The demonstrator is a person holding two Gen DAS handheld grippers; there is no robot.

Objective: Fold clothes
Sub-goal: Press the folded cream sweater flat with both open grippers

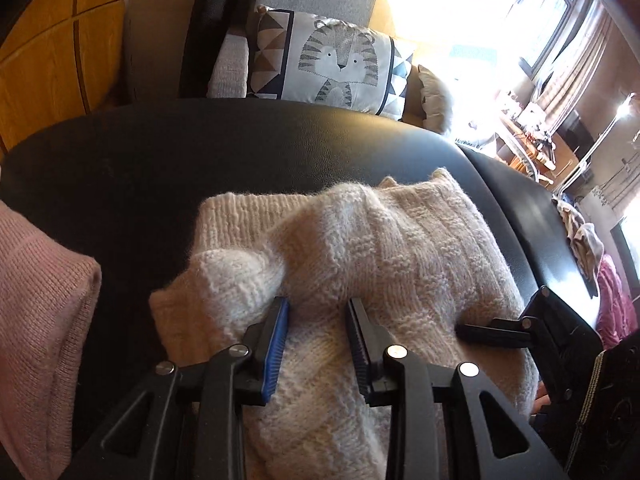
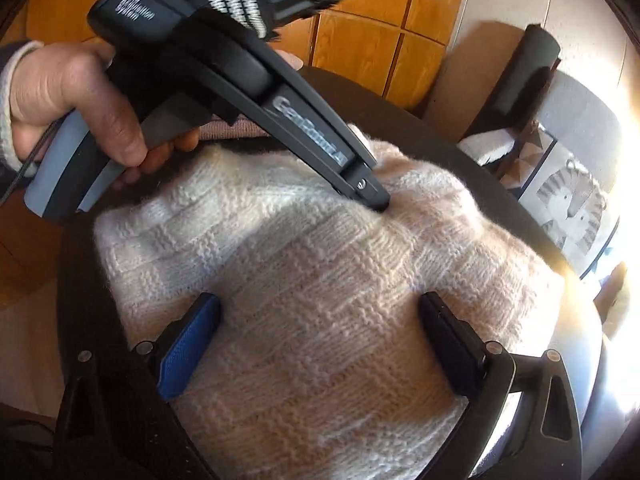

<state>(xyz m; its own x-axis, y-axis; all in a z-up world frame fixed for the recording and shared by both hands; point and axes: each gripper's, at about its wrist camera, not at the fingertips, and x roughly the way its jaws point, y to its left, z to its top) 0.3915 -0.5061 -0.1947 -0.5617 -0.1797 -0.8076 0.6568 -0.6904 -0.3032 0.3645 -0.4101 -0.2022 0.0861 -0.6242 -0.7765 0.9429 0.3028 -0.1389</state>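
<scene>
The right gripper (image 2: 320, 344) stands spread wide over the cream chunky-knit sweater (image 2: 304, 280), its pads clear of the wool. Beyond it, the left gripper (image 1: 318, 344), jaws narrowed, seems to pinch a raised ridge of knit. The sweater lies bunched on a black leather-like seat (image 1: 240, 148). To fold well, press the fold flat before letting go. Whether wool is truly clamped is hard to make out; the sweater's near edge is cut off.
</scene>
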